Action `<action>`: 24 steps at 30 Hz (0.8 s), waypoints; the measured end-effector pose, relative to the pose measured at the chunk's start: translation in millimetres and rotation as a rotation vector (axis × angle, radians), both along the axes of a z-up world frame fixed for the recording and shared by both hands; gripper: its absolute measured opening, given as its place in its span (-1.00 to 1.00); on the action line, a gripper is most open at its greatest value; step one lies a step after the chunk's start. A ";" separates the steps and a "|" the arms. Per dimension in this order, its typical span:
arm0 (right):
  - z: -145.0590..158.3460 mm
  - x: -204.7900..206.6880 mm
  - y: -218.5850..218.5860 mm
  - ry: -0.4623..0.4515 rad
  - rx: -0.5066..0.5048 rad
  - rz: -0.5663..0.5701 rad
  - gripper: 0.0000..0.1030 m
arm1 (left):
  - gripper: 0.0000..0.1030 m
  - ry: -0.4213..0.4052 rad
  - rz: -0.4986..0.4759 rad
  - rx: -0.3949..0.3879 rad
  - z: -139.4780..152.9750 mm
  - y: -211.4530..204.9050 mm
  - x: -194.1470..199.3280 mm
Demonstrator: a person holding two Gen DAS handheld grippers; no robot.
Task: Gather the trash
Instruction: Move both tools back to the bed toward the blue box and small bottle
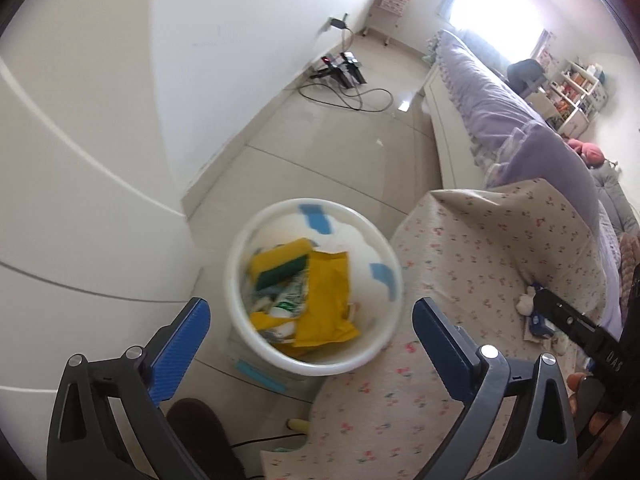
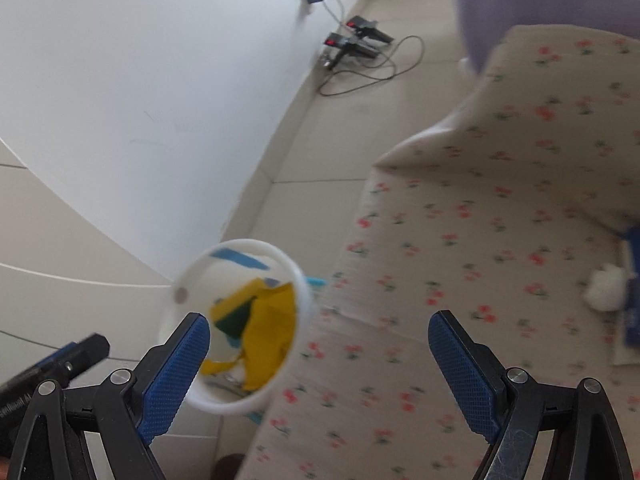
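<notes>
A white trash bin [image 1: 316,366] with blue patches stands on the floor beside a surface covered in floral cloth [image 1: 460,264]. Inside lie a yellow packet [image 1: 326,300], a yellow-and-green sponge [image 1: 280,268] and some wrappers. My left gripper [image 1: 312,308] hangs open above the bin's mouth with nothing between its fingers. My right gripper [image 2: 319,320] is open and empty too, over the bin's [image 2: 224,404] right rim and the cloth's edge. A crumpled white tissue [image 2: 604,290] lies on the cloth to the right, next to a blue item [image 2: 634,308].
Black chargers and looped cables [image 1: 344,72] sit on the tiled floor by the white wall. A bed with a purple cover [image 1: 500,92] runs along the right. White cabinet doors [image 1: 72,200] stand at the left. A brown slipper [image 1: 200,432] lies near the bin.
</notes>
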State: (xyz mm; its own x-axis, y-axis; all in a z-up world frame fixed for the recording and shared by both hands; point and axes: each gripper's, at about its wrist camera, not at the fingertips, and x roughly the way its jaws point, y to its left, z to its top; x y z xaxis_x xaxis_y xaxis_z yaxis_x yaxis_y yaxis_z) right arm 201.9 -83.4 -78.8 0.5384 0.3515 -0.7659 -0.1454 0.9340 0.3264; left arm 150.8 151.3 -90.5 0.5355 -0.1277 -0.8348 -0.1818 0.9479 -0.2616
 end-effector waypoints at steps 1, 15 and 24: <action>2.0 -2.5 -7.0 -0.004 -0.013 -0.008 0.80 | 0.99 0.000 -0.010 0.001 1.6 -7.0 2.0; 21.4 -17.9 -103.9 -0.051 -0.149 -0.178 0.80 | 0.99 0.021 -0.159 0.057 6.6 -112.7 23.7; 24.9 -30.0 -171.4 -0.022 -0.132 -0.301 0.80 | 0.99 0.036 -0.225 0.068 0.0 -169.6 36.7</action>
State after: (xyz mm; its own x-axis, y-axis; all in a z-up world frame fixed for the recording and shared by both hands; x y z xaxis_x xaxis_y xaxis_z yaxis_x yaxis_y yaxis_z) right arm 171.9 -254.7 -53.9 0.6198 0.0727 -0.7814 0.1381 0.9701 0.1998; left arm 187.4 -18.3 -90.5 0.4697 -0.1837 -0.8635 0.0280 0.9807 -0.1934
